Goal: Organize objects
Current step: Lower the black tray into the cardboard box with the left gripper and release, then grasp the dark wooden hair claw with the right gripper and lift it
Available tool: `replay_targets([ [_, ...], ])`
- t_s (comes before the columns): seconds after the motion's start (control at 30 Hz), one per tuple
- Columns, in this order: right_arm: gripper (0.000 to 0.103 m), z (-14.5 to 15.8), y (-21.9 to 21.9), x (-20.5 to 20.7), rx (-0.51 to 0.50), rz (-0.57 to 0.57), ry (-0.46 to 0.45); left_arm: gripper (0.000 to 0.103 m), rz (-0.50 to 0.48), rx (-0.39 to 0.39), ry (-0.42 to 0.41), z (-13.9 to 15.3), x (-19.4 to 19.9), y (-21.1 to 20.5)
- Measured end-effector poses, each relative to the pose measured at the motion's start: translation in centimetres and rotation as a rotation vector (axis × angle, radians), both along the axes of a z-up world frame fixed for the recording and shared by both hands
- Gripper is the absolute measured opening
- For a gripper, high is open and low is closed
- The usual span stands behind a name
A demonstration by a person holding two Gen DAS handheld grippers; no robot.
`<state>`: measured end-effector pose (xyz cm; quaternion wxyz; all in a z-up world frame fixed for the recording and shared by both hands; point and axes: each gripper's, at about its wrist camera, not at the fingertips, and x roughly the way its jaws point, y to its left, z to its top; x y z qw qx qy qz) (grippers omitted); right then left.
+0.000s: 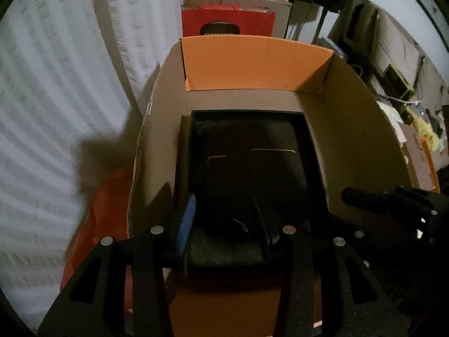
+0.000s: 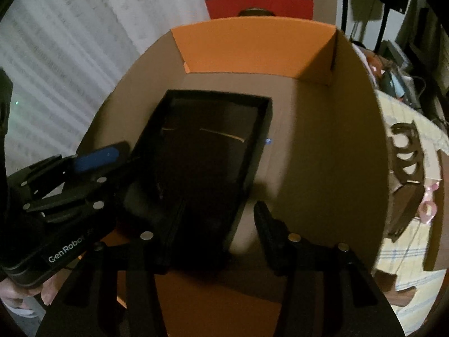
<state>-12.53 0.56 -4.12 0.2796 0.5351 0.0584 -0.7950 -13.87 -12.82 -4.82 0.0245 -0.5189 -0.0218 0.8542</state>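
1. My left claw (image 1: 224, 224) is clamped on the near wall of the black tray (image 1: 247, 168), which sits low inside the open cardboard box (image 1: 350, 140), against its left side.
2. My right claw (image 2: 213, 224) hangs spread over the tray's near right corner, gripping nothing.
3. I judge the tray nearly placed; letting go remains, and probably the flaps.
4. No worktop shows. A white curtain (image 1: 56, 112) hangs left, red bags (image 1: 227, 19) stand behind, clutter lies right.
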Motion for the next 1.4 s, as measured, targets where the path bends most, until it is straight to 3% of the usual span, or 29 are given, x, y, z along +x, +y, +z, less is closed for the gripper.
replay_targets([
  [0.17,0.052,1.8,1.8,1.0,-0.041,-0.004,0.041,0.041,0.006,0.028,0.017,0.9,0.2,-0.2],
  [0.23,0.055,2.6,2.3,1.0,-0.04,-0.01,0.071,0.05,0.009,0.038,0.035,1.5,0.5,-0.3],
  [0.3,0.059,3.8,3.4,1.7,-0.04,-0.015,0.111,0.069,0.011,0.048,0.065,2.5,1.0,0.0],
  [0.37,0.063,4.8,4.7,2.3,-0.043,-0.027,0.147,0.074,0.005,0.05,0.099,3.5,1.5,0.5],
  [0.43,0.07,5.8,6.4,2.8,-0.049,-0.051,0.178,0.074,-0.007,0.057,0.12,4.3,2.1,1.3],
  [0.53,0.073,6.9,8.7,3.1,-0.048,-0.088,0.214,0.074,-0.039,0.082,0.136,5.1,2.7,2.8],
  [0.67,0.073,7.5,12.0,2.9,-0.044,-0.155,0.242,0.081,-0.089,0.098,0.157,5.9,3.5,5.4],
  [0.8,0.073,7.7,15.6,2.8,-0.043,-0.216,0.246,0.081,-0.132,0.117,0.154,5.9,3.7,8.0],
  [1.03,0.074,6.3,20.2,2.5,-0.033,-0.291,0.239,0.081,-0.183,0.132,0.139,5.2,3.8,12.3],
  [1.4,0.074,1.9,21.0,0.9,0.018,-0.308,0.193,0.084,-0.138,0.18,0.113,4.2,2.5,14.0],
])
